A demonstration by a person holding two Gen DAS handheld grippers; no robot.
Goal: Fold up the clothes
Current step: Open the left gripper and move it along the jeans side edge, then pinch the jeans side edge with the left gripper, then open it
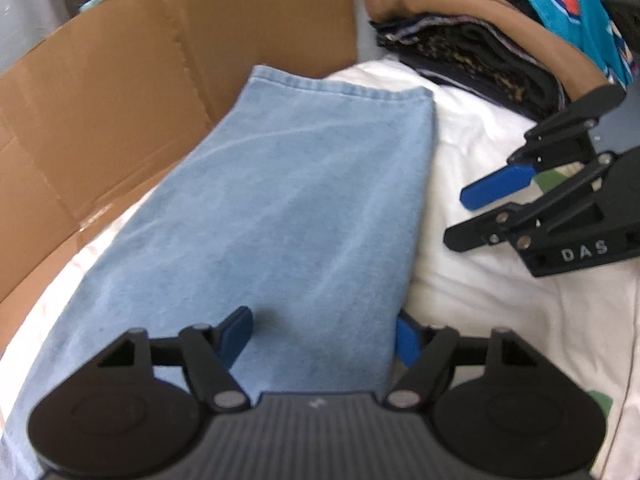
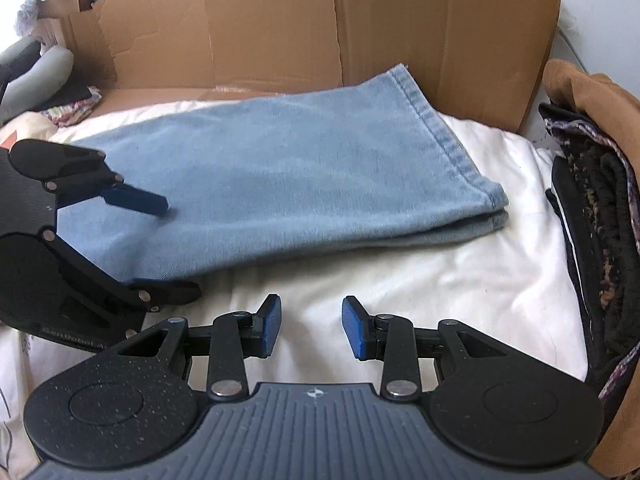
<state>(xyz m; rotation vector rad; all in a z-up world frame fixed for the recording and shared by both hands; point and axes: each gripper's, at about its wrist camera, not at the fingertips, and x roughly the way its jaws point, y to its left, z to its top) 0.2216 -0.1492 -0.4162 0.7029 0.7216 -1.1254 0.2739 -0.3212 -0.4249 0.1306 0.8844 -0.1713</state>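
Note:
Light blue jeans (image 1: 288, 200) lie folded flat on a white sheet (image 1: 480, 300), hem end toward the cardboard. My left gripper (image 1: 322, 338) stands wide over the near part of the jeans. One blue pad (image 1: 236, 336) rests above the denim, the other (image 1: 406, 340) sits beside its right edge. From the right wrist view, the left gripper (image 2: 180, 248) straddles the near edge of the jeans (image 2: 300, 184). The pads do not visibly pinch the cloth. My right gripper (image 2: 312, 330) is open over bare sheet (image 2: 400, 280), apart from the jeans and with nothing between its fingers; it also shows as the right gripper (image 1: 460, 218) at the right.
A flattened cardboard box (image 1: 120, 100) stands along the far side, behind the jeans. A stack of folded dark and brown clothes (image 1: 480, 48) lies to the right, with a teal shirt (image 1: 572, 4) behind it. Grey padded objects (image 2: 36, 72) sit at the far left.

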